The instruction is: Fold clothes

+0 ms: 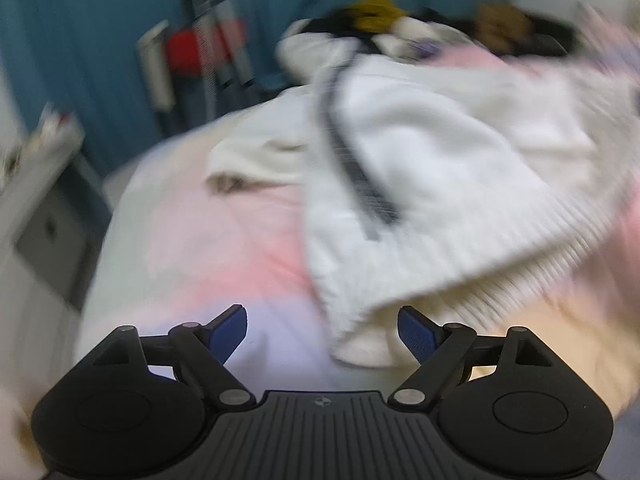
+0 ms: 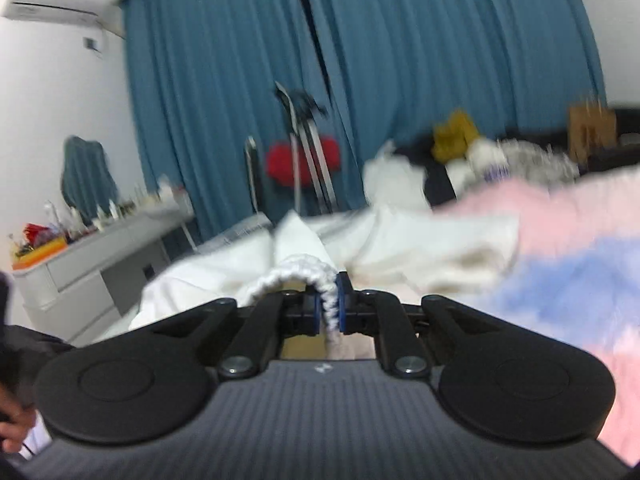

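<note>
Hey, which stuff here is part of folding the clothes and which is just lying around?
Part of the job:
white knit sweater
right gripper, shut on its ribbed edge
left gripper, open, empty
pink bedspread

Lying about:
clothes pile
blue curtain
red bag
grey dresser

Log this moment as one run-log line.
left gripper: open, empty | right gripper: shut on ribbed edge of white knitted sweater | sweater on pink pastel bed cover | fold unfinished

Blue curtains (image 2: 400,60) hang behind a grey dresser (image 2: 100,264) and an air conditioner (image 2: 60,10).
</note>
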Demonstrator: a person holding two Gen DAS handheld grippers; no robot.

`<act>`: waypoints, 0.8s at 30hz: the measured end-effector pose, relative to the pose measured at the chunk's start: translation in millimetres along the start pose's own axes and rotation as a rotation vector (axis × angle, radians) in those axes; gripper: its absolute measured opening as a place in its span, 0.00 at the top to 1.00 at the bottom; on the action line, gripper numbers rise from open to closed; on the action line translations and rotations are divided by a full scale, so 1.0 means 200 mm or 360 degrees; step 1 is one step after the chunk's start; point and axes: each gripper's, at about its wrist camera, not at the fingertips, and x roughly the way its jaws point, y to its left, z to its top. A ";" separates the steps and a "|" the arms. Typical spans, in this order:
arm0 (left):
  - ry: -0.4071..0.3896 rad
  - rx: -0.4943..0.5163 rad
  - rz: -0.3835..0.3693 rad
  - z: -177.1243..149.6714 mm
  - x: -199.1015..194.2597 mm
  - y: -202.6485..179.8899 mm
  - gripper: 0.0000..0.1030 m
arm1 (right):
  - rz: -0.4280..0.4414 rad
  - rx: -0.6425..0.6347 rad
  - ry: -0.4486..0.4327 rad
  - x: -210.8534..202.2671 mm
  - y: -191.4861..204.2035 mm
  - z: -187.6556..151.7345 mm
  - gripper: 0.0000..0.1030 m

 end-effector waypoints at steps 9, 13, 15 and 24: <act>-0.0147 0.0376 0.0189 -0.03 -0.01 -0.30 0.41 | -0.0094 0.0006 0.0167 0.04 -0.04 -0.15 0.88; -0.0256 -0.0014 -0.0052 0.07 -0.02 -0.16 0.47 | -0.0251 -0.0054 0.0208 0.07 -0.01 -0.26 0.87; -0.0320 -0.0186 -0.0078 0.09 -0.04 -0.09 0.69 | -0.0298 -0.0045 0.0303 0.11 0.00 -0.32 0.86; -0.0666 -0.0646 -0.0119 0.24 -0.26 0.40 0.91 | -0.0039 0.0012 0.0456 0.08 0.17 -0.41 0.77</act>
